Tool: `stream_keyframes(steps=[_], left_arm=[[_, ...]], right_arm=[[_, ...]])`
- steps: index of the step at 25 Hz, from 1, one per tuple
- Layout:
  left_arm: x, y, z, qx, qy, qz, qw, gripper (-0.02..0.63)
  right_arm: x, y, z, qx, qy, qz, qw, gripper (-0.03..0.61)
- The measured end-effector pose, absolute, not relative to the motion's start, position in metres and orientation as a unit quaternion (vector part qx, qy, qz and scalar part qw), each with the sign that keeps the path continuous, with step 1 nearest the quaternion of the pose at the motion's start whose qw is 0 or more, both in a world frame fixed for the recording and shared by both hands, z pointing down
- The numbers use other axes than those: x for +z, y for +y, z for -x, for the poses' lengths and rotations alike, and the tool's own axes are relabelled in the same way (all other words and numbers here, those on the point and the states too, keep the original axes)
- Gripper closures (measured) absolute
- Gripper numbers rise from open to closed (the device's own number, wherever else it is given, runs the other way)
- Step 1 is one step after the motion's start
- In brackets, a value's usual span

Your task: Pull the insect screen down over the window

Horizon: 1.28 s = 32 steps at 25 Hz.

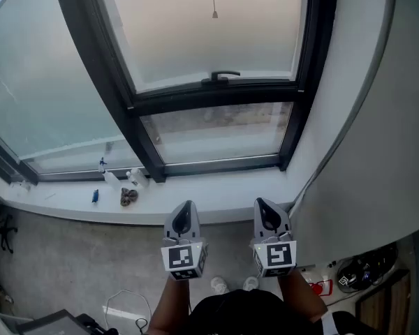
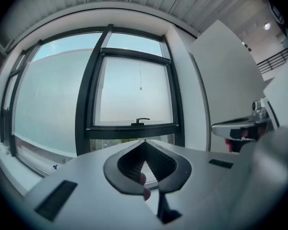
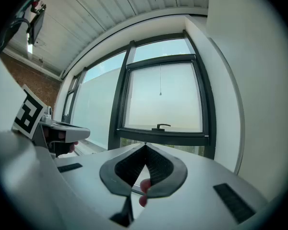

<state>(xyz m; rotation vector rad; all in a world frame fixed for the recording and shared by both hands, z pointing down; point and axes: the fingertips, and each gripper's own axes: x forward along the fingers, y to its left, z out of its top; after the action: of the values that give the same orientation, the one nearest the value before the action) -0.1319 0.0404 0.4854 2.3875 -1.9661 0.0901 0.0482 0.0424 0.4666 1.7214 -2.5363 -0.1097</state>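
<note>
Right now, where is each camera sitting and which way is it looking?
Head view: on the person's head, looking steeply down at the windowsill; shows both forearms, the left gripper and the right gripper.
Left gripper view: rides on the left gripper, looking level along its shut jaws at the window; the right gripper shows at the right.
Right gripper view: rides on the right gripper, facing the same window; the left gripper shows at the left.
Shared: all three show the window handle and the hanging pull cord.
</note>
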Motion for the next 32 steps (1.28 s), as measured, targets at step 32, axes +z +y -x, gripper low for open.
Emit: stream_keyframes(steps=[32], left_arm=[[0.486,0.054,0.139,0.052,-0.617,-0.785,0.006,0.611]], right_arm=[[0.477,0.056,-0.021,-0.011,-0.827,-0.561,0.045,0.575]])
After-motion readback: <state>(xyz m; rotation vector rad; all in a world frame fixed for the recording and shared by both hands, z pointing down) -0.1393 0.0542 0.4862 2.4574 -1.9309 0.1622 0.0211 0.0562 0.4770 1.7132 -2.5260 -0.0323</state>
